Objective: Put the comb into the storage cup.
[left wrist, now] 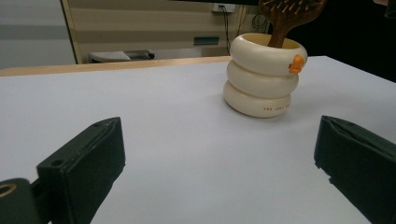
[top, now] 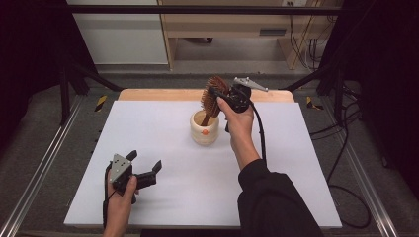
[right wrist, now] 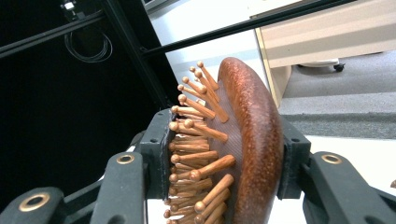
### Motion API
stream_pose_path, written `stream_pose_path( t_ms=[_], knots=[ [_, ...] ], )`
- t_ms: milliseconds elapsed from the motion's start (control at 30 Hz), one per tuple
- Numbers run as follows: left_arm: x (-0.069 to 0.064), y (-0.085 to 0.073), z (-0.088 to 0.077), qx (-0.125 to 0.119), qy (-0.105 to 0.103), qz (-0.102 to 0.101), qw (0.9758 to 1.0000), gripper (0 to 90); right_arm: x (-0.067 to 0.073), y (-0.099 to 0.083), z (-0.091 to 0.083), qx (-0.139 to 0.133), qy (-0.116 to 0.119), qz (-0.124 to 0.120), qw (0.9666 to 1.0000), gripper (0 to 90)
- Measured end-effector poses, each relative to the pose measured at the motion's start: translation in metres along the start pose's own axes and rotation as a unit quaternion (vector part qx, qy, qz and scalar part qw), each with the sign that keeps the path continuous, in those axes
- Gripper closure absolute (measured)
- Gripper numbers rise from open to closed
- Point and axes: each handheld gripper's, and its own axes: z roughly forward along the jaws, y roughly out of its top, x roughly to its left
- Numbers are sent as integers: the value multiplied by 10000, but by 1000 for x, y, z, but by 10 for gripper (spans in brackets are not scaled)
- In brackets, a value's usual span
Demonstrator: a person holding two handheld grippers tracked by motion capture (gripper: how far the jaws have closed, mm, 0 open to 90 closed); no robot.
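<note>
Nearest the person, the left gripper (top: 146, 170) rests low over the white table (top: 163, 197) at its front-left, jaws spread wide with nothing between them, well apart from everything else. Farther in, near the middle of the table toward its back, stands a cream holder (top: 204, 128) shaped like three stacked rings with a small orange beak on its side; it looks like glazed ceramic or hard plastic, so probably stiff, smooth and liable to tip or slide if nudged, and it would be best steadied around its body. Above it, the right gripper (top: 216, 95) pinches the head of a wooden hairbrush (top: 212, 96), one jaw pressed on the pins and the other on the rounded back. The brush is reddish-brown, with a polished oval back, peg-like wooden pins with ball tips, and a handle that points down into the holder's mouth. It is likely light and rigid; the glossy back may slip, and the pins give an uneven seat, so the handle or head edges seem firmer places to grip.
</note>
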Motion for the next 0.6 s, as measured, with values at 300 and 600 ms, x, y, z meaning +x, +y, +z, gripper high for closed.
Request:
stream_pose_path(
  t_ms=[300,600],
  knots=[
    [0,0,0,-1,-4,4,10000,20,2,-3,3,28,26,0,10000,502],
    [0,0,0,1,-6,8,10000,21,-1,-8,4,71,3,54,10000,502]
  ],
)
